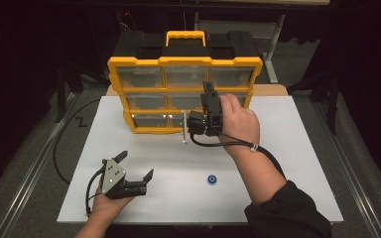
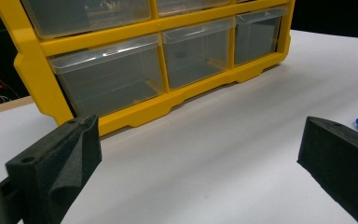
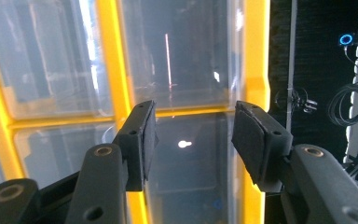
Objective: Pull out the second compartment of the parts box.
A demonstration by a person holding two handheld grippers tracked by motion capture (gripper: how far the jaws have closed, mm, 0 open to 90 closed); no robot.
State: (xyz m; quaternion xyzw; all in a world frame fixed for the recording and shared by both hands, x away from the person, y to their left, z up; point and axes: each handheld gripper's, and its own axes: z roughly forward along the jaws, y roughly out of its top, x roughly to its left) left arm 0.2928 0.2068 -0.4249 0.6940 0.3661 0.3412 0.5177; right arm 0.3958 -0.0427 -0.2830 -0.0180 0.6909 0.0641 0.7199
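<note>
At the near left of the white counter (image 1: 278, 163) the left claw (image 1: 138, 168) rests in a hand, its jaws spread wide with nothing between them; in the left gripper view both pads are cut off by the frame edges, with bare counter between them. A small blue ring (image 1: 212, 179) lies alone on the counter, near and right of that claw; the left gripper view shows just a sliver of it behind the pad at the right. Farther back, the right claw (image 3: 193, 135) is held up against the front of the yellow drawer organizer (image 1: 184, 62), at its right-hand column of clear drawers (image 3: 186, 60). Its jaws stand partly open and grip nothing; the pads are close to the drawer fronts, but whether they touch cannot be told. In the high view the hand and claw body hide that part of the organizer. Glare and reflections cloud the drawer fronts, so their contents are hard to make out; the bottom row in the left gripper view looks empty. A black case top with a yellow handle (image 1: 185, 36) sits at the far side.
</note>
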